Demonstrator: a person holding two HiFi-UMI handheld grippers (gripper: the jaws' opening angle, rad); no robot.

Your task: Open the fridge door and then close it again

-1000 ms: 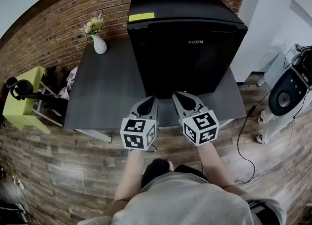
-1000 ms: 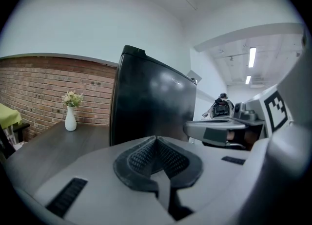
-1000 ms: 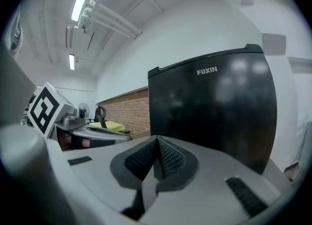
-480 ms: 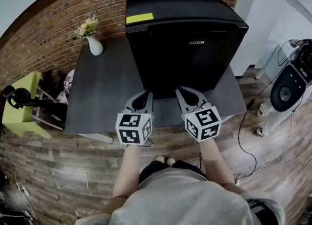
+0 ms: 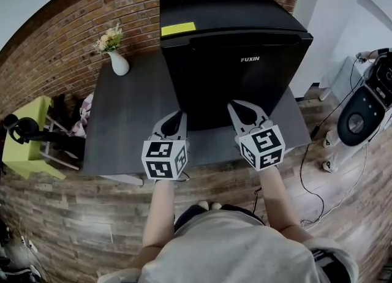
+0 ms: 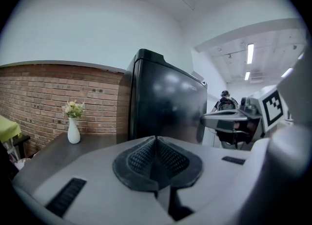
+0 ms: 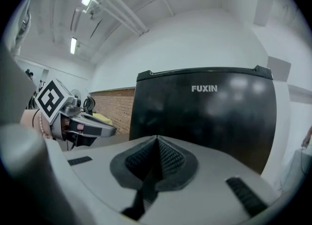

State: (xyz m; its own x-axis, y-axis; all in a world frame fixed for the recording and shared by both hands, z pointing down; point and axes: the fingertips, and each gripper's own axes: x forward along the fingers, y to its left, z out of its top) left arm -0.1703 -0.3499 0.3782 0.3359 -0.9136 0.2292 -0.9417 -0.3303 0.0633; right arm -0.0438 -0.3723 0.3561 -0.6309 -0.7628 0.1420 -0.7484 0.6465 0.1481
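A small black fridge [image 5: 236, 49] stands on a dark grey table [image 5: 131, 122], its door shut and facing me, with a yellow sticker [image 5: 177, 29] on its top. My left gripper [image 5: 176, 116] is shut and empty, hovering just before the door's lower left. My right gripper [image 5: 239, 108] is also shut and empty, close to the door's lower right. In the left gripper view the fridge [image 6: 165, 104] fills the middle, beyond the closed pads [image 6: 156, 158]. The right gripper view shows the door [image 7: 204, 112] straight ahead past the closed pads [image 7: 156, 163].
A white vase with flowers [image 5: 116, 58] stands at the table's far left, by the brick wall [image 5: 55, 49]. A yellow stool [image 5: 24, 135] and dark gear sit left of the table. White equipment with cables [image 5: 358, 116] stands on the floor at right.
Both grippers have moved forward and a little up towards the fridge door, drawing slightly apart. Their jaws stay shut.
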